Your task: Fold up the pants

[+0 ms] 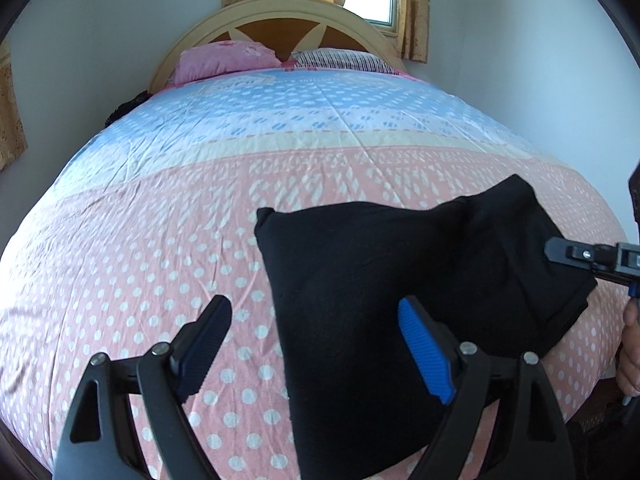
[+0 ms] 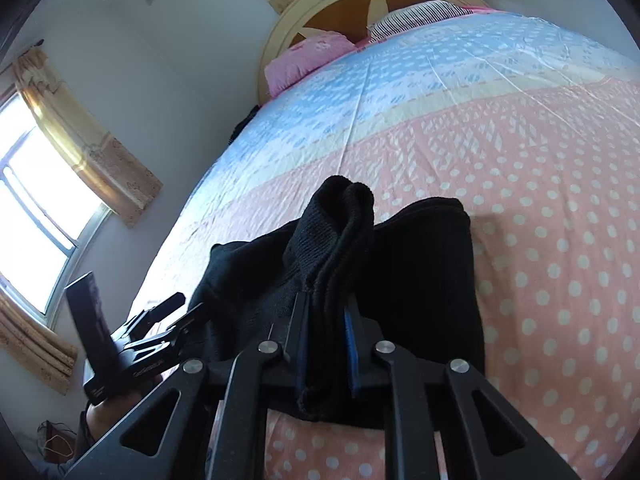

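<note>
Black pants [image 1: 380, 264] lie folded into a compact bundle on the pink dotted part of the bed, toward its near right side. My left gripper [image 1: 314, 308] stands open above the bundle's left edge, one finger over the sheet, the blue-padded finger [image 1: 424, 344] over the cloth, nothing pinched. My right gripper [image 2: 326, 298] is shut on a thick ribbed fold of the pants [image 2: 340, 232], which bunches up beyond its fingertips. In the left wrist view the right gripper [image 1: 560, 252] reaches in from the right edge at the bundle's right side, with a hand below it.
The bed sheet [image 1: 160, 240] is pink with white dots near me and blue farther away. A pink pillow [image 1: 224, 58] and a striped pillow [image 1: 344, 60] lie against the wooden headboard [image 1: 276, 14]. Curtained windows [image 2: 36, 184] are in the walls behind and left.
</note>
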